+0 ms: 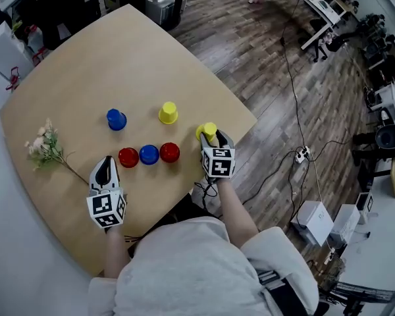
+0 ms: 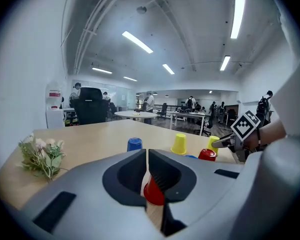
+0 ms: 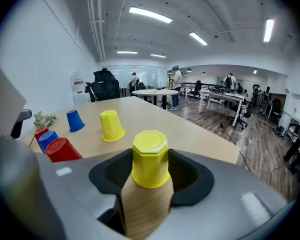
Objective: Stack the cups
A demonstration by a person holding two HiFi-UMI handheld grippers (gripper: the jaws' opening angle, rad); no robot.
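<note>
Six upturned cups stand on the light wooden table (image 1: 85,78). At the back are a blue cup (image 1: 116,119) and a yellow cup (image 1: 168,112). In front of them a red cup (image 1: 128,157), a blue cup (image 1: 149,154) and a red cup (image 1: 170,152) form a row. My right gripper (image 1: 214,139) is open around another yellow cup (image 3: 150,158) near the table's right edge, with gaps showing on both sides of it. My left gripper (image 1: 106,170) is shut and empty, just short of the left red cup (image 2: 153,191), which shows through the slit between its jaws.
A sprig of pale flowers (image 1: 45,147) lies at the table's left. The table edge runs close behind the right yellow cup, with wooden floor and cables (image 1: 296,110) beyond. A power strip (image 1: 301,154) lies on the floor. Office desks and chairs stand further back.
</note>
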